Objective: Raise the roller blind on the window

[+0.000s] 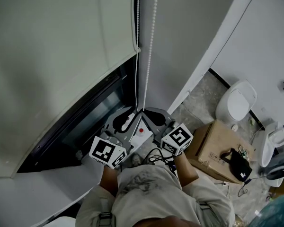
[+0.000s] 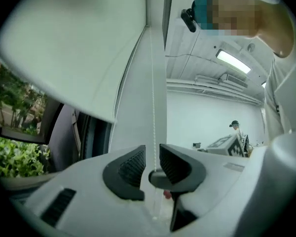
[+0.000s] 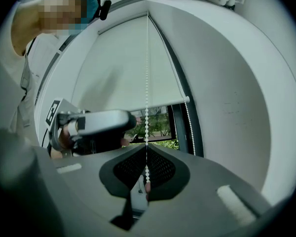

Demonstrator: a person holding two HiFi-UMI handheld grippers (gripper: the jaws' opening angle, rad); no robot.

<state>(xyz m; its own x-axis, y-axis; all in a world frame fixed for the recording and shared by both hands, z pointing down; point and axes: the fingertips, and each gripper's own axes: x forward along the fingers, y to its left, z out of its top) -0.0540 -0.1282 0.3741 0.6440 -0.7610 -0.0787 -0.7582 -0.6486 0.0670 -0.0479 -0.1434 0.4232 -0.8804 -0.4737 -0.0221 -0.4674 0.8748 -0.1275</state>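
Pinching the bead chain (image 3: 147, 58), the right gripper (image 3: 147, 171) has fingers shut; left gripper (image 2: 152, 157) fingers gape around it. Roller blind (image 1: 61, 56) is only partly up.

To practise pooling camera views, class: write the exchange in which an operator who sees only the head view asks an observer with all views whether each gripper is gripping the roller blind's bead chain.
Operator: From above I can't judge the right gripper. Is it gripping the bead chain?
Observer: Yes. The right gripper view shows its fingers closed on the bead chain.
Operator: And the left gripper?
Observer: The left gripper view shows its fingers standing apart. The bead chain runs between them and neither finger presses on it.
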